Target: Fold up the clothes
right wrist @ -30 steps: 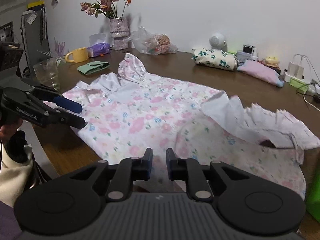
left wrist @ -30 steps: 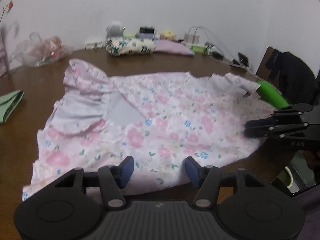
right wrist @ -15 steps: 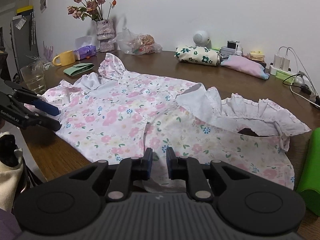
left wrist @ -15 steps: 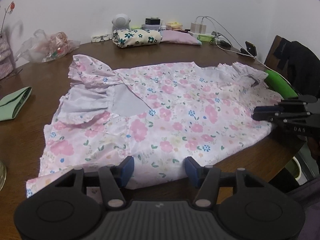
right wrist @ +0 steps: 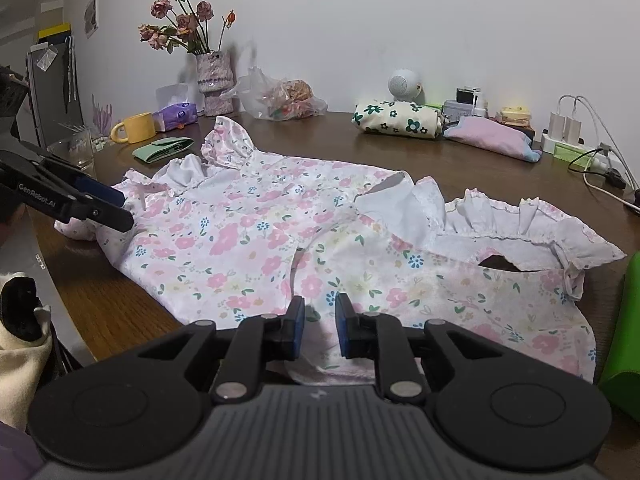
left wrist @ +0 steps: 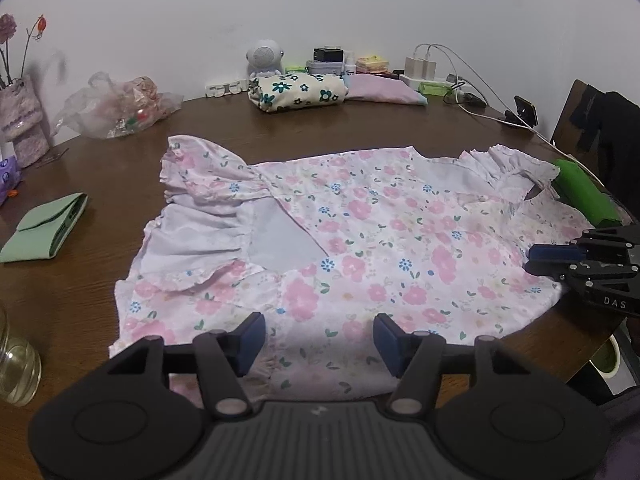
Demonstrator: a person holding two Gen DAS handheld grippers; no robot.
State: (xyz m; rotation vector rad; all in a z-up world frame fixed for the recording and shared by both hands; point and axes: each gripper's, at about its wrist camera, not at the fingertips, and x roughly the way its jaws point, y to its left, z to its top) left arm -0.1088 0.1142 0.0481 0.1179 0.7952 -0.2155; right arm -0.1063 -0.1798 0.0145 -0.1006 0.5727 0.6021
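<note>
Along the near edge of the surface (left wrist: 100, 184) the floral dress (left wrist: 360, 248) lies spread left to right, the left fingers (left wrist: 320, 340) released above its near-left hem, the right fingers (right wrist: 319, 322) narrowly parted, gripping nothing, over its near-right bodice.

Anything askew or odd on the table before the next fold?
The pink floral ruffled garment lies unevenly: its near hem hangs over the brown wooden table edge, and one ruffled sleeve is flipped over, white underside up. Nothing looks spilled or damaged.
</note>
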